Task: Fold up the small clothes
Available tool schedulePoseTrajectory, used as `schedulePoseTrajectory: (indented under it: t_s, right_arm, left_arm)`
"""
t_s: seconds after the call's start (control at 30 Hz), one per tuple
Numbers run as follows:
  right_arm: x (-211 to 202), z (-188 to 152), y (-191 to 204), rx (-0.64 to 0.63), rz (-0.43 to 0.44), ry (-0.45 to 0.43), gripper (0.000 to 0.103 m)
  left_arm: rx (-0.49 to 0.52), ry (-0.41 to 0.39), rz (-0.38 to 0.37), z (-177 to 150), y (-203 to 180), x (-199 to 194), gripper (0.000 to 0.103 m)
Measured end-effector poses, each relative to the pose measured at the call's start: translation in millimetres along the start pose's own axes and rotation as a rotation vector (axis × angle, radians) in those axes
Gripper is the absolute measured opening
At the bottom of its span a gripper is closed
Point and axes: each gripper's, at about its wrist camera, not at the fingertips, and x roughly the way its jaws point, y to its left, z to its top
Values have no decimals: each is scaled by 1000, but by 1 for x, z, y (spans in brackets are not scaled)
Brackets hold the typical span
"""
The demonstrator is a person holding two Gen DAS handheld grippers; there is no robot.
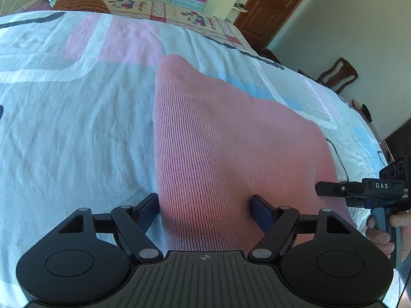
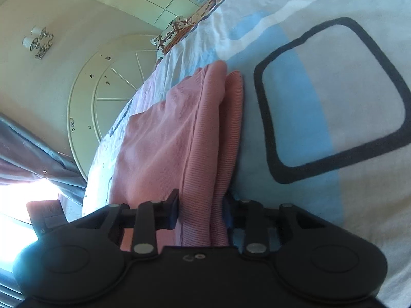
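Two grippers: astride pink garment [image 1: 218, 141] on bedsheet [image 1: 64, 128].
Left gripper [image 1: 205, 205]: wide, pads clear of the cloth.
Right gripper [image 2: 201, 210]: narrow, clamping folded edge.

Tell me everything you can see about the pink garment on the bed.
The pink garment is a fine-ribbed knit, folded into layers, with a stitched seam showing in the right wrist view. It lies on the patterned bed sheet. The left gripper straddles its near end, jaws apart. The right gripper has its jaws against the stacked folded edges on both sides.
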Motion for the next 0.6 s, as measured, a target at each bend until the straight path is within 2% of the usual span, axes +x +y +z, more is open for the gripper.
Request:
schedulePoseTrajectory:
  t_s: [0.1, 0.13, 0.23, 0.43, 0.6]
  right_arm:
    - [6, -2, 25, -98, -115, -18, 23]
    - [8, -4, 37, -155, -170, -24, 22]
    - [9, -15, 71, -292, -298, -51, 19]
    - [-6, -25, 123, -404, -352, -117, 19]
    - [10, -38, 181, -509, -370, -128, 19]
  left_arm:
    - [31, -10, 33, 3, -13, 3, 58]
    - [55, -18, 46, 4, -19, 2, 48]
    - [109, -58, 59, 6, -30, -8, 32]
    - [134, -135, -22, 6, -21, -48, 30]
    - [136, -175, -19, 2, 13, -88, 30]
